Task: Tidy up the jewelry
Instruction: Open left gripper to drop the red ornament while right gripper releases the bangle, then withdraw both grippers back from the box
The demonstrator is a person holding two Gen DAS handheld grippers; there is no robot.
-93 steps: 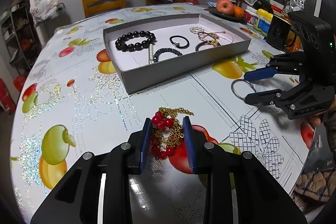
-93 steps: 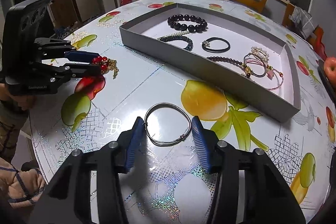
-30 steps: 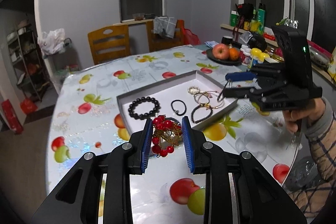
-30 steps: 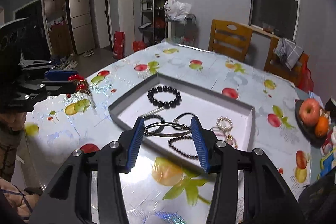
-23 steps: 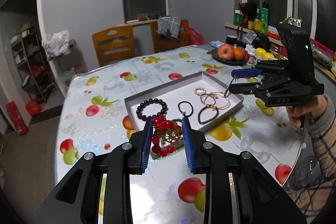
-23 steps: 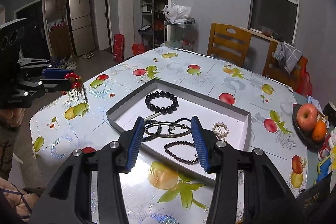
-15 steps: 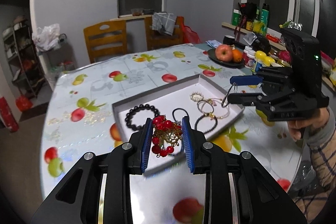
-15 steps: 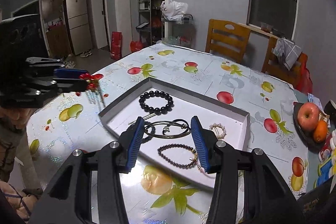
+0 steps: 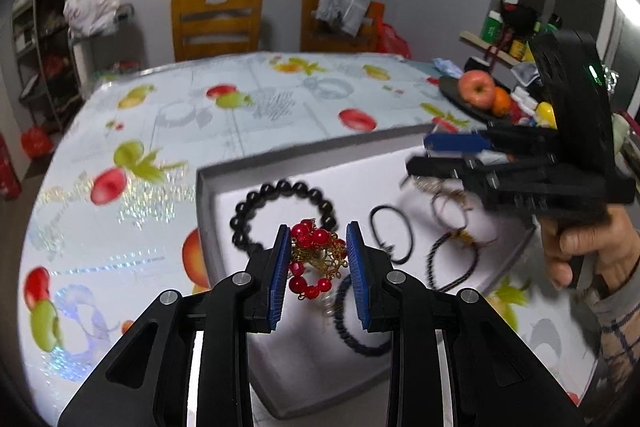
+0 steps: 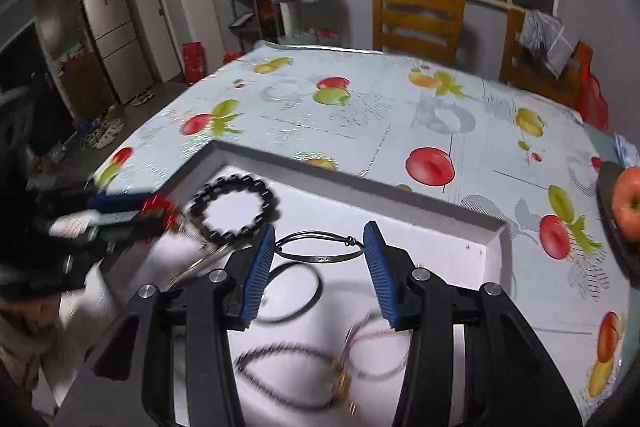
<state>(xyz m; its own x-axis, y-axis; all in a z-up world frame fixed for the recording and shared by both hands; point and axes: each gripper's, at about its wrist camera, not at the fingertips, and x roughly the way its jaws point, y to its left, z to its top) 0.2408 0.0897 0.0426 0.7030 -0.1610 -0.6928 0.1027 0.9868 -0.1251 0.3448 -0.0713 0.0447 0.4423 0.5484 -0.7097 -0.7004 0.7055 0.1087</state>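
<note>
My left gripper (image 9: 318,259) is shut on a red bead and gold chain piece (image 9: 316,259) and holds it above the near part of the grey tray (image 9: 204,183). My right gripper (image 10: 320,255) is shut on a thin silver wire bangle (image 10: 320,247) and hovers over the tray's white floor (image 10: 400,227). In the tray lie a black bead bracelet (image 9: 256,203), a black hair tie (image 9: 390,233), a dark bead bracelet (image 9: 444,259) and gold bracelets (image 9: 448,203). The right gripper also shows in the left wrist view (image 9: 448,155), the left one blurred in the right wrist view (image 10: 120,211).
The tray sits on a round table with a fruit-print cloth (image 9: 240,99). A dark plate with an apple and an orange (image 9: 478,93) stands at the table's far right, with bottles behind. Wooden chairs (image 9: 216,23) stand at the far side.
Both grippers have moved down and in over the tray with their jewelry still held. The tray now looks much closer in both views.
</note>
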